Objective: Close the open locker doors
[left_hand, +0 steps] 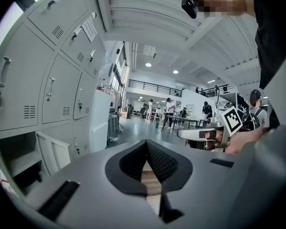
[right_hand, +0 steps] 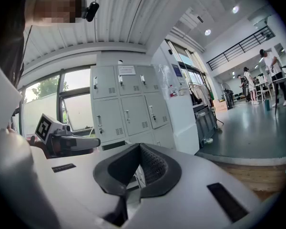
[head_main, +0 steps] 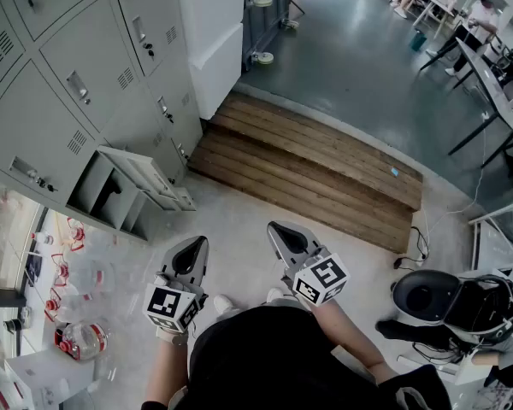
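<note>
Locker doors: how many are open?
1. The open door is in the bottom row, swung out beside its dark compartment. Every other door in view is shut. The lockers run out of frame, so more open ones may be hidden.

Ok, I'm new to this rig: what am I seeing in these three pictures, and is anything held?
No robot arm here: a person holds a two-jaw gripper in each hand. The downward picture comes from a camera on their head, showing the left gripper and right gripper. The other two come from cameras riding on each gripper, looking along its jaws. Both pairs of jaws are together, holding nothing. Grey lockers stand at the left; one low locker door hangs open over the concrete floor.
</note>
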`<state>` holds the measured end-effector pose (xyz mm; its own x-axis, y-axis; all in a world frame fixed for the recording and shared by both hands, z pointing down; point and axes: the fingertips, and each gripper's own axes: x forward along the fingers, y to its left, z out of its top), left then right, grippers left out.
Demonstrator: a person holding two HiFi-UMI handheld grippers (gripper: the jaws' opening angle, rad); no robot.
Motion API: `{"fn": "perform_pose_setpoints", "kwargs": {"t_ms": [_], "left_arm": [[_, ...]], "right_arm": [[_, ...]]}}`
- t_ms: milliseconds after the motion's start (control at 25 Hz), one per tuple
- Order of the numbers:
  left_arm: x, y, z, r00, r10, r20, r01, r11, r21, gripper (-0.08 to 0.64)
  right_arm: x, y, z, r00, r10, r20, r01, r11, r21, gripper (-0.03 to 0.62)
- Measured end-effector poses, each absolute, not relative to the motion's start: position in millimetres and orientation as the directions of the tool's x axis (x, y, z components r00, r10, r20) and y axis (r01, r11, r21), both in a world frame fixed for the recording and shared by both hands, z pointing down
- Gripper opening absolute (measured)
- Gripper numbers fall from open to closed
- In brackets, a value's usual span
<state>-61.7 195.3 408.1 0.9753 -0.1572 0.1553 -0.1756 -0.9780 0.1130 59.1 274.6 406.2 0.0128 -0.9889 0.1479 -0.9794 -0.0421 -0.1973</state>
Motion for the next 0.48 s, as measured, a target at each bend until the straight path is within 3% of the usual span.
{"fn": "perform_pose_setpoints", "kwargs": {"t_ms": [480], "left_arm": [[-140, 135, 436, 0.960, -0.190, 0.204, -0.226, -0.959, 0.173, 0.018]], "right_arm": [[-6, 217, 424, 0.022, -0.985, 0.172, -0.967, -0.065, -0.248, 0.029]]}}
